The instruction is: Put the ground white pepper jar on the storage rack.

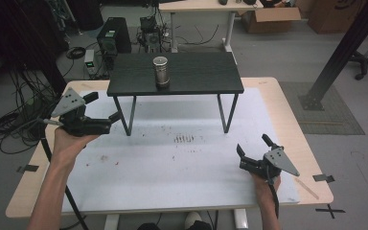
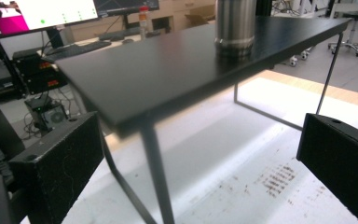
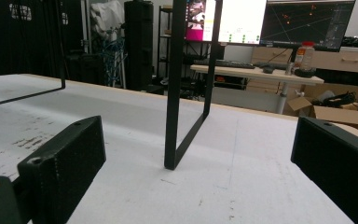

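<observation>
Gaping wide, both grippers' fingers hold nothing beside the black shelf.

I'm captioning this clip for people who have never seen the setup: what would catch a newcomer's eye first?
First, the small black raised shelf standing on thin legs at the far middle of the white table, with a lone steel cup upright on its top. Next, the two hand-held tools flanking it: the left tool close by the shelf's left leg, the right tool nearer the table's front right corner, both with jaws apart and holding nothing.
</observation>
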`<state>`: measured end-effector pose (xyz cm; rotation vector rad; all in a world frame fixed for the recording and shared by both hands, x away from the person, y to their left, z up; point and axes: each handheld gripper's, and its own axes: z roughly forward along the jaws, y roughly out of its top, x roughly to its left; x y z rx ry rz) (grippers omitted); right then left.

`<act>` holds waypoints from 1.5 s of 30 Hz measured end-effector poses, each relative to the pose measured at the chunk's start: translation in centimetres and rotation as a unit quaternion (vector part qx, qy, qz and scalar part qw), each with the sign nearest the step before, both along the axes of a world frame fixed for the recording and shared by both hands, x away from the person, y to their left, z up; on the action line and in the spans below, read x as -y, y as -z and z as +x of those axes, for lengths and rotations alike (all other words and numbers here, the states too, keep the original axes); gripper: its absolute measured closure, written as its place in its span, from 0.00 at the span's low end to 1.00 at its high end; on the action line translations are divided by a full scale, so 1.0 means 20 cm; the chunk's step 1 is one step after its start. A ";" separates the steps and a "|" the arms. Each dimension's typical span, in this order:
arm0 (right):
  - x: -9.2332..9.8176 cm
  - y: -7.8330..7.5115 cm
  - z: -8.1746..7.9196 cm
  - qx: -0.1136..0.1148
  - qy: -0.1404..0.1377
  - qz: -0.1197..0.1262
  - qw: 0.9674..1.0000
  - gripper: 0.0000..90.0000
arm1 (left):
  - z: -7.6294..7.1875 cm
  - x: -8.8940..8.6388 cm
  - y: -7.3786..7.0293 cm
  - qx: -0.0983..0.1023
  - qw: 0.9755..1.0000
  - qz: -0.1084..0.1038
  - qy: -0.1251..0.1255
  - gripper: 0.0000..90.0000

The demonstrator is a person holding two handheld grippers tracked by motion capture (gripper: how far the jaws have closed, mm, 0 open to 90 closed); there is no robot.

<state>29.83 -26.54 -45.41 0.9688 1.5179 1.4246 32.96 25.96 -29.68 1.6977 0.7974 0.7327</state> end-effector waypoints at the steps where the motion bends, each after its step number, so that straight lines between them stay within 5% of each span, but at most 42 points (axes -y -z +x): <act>1: 0.00 0.00 0.00 -0.001 0.000 0.001 1.000 0.03 | -0.01 -0.01 0.02 0.000 1.000 -0.001 -0.001 0.01; 18: 0.00 0.00 0.00 0.000 0.000 0.000 1.000 0.03 | -0.10 -0.21 0.40 -0.004 0.998 -0.026 -0.050 0.01; 29: 0.00 0.00 0.00 0.002 0.000 -0.001 1.000 0.03 | -0.19 -0.33 0.60 0.016 0.994 -0.059 -0.090 0.02; 45: 0.00 0.00 0.00 0.002 0.000 0.000 1.000 0.03 | -0.26 -0.40 0.76 0.052 0.990 -0.076 -0.107 0.02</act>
